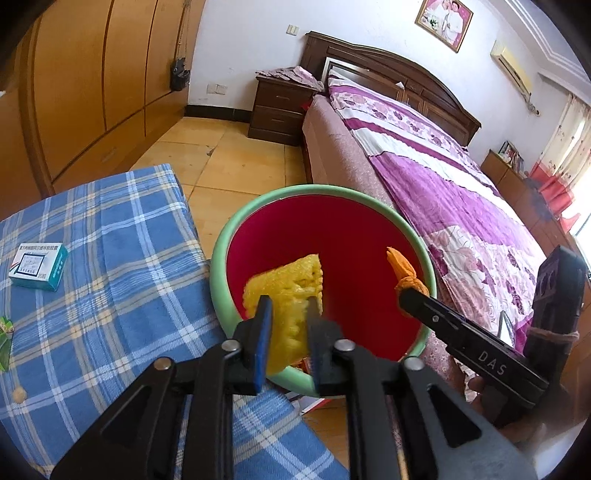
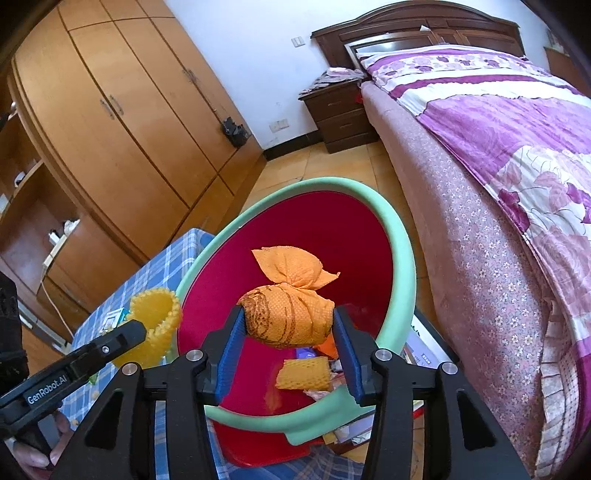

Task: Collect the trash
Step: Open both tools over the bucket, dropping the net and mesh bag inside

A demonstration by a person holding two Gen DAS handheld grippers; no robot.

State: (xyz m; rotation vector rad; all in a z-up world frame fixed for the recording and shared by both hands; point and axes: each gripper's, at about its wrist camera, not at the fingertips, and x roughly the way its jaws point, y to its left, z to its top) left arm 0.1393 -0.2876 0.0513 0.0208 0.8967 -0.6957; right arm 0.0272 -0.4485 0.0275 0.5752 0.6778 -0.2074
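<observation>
Room: a bedroom with pale walls, a tiled orange-brown floor [image 1: 225, 162] and a wall of honey-coloured wardrobe doors [image 2: 122, 122] along the left.
Bed: a dark wood-framed bed [image 1: 413, 147] fills the right side, spread with a purple and white floral quilt; a dark nightstand [image 1: 279, 110] stands at its far left corner, with folded cloth on top.
Wall: a framed picture [image 1: 445, 22] hangs above the headboard, and an air conditioner [image 1: 511, 68] sits high on the right.
Table: a table [image 1: 122, 266] under a blue plaid cloth occupies the near left, carrying a small teal and white box [image 1: 38, 266].
Bin: a red trash bin [image 1: 236, 236] with a mint-green rim stands between table and bed, its mouth open toward the cameras; scraps lie at its bottom.
Left gripper [image 1: 286, 306]: fingers narrowly parted, with a yellow foam net [image 1: 291, 284] between the pads over the bin's near rim; whether the pads press it cannot be told.
Right gripper [image 2: 288, 321]: fingers about half open, pads against both sides of a knotted orange cloth bundle [image 2: 290, 314], held above the bin's mouth.
Person: a hand shows only at the edge behind each tool.
</observation>
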